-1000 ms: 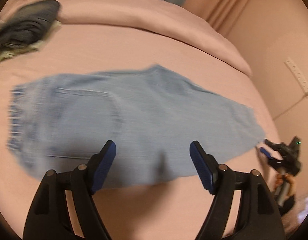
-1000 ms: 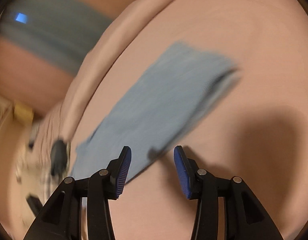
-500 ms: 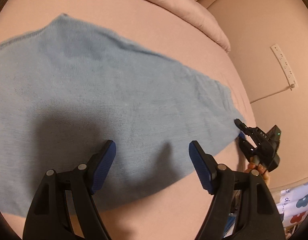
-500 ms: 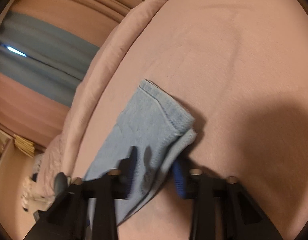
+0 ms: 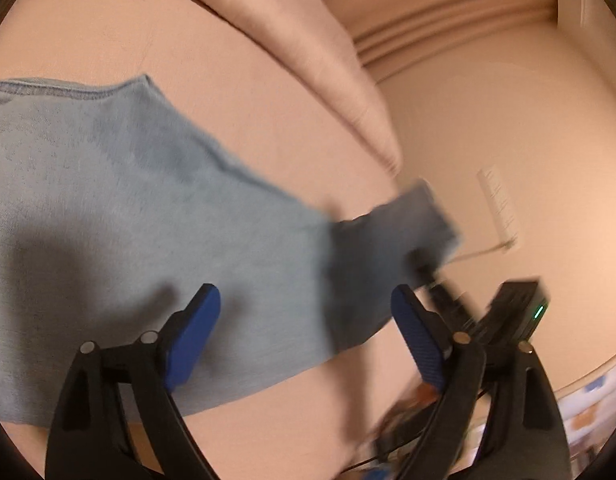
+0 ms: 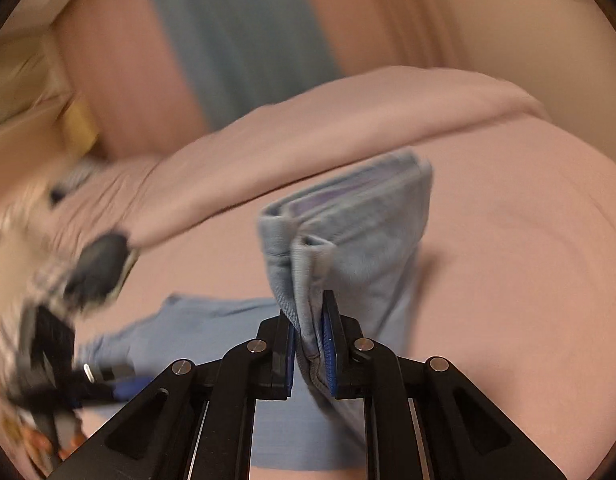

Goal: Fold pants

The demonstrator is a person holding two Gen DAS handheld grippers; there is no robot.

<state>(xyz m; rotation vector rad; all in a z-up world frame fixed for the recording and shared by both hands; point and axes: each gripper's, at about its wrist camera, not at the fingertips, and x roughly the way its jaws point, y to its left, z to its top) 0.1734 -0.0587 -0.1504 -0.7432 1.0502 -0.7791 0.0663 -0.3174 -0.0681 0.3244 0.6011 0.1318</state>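
Observation:
Light blue denim pants (image 5: pixel 148 216) lie spread on the pink bed (image 5: pixel 236 92). My left gripper (image 5: pixel 306 320) is open and empty, hovering just above the pants' near edge. My right gripper (image 6: pixel 308 320) is shut on the leg-end hem of the pants (image 6: pixel 348 232) and holds it lifted off the bed; the lifted end also shows in the left wrist view (image 5: pixel 408 224), with the right gripper (image 5: pixel 448 292) blurred below it. The rest of the pants lies flat below in the right wrist view (image 6: pixel 212 320).
A pink duvet roll (image 5: pixel 308 40) runs along the far side of the bed. A dark folded garment (image 6: pixel 100 260) lies at the bed's left in the right wrist view. The wall with a power strip (image 5: pixel 500 204) is at the right. Curtains (image 6: pixel 244 40) hang behind.
My right gripper has closed on the leg end of the pants and raised it off the bed. My left gripper has shifted right along the pants and stays open.

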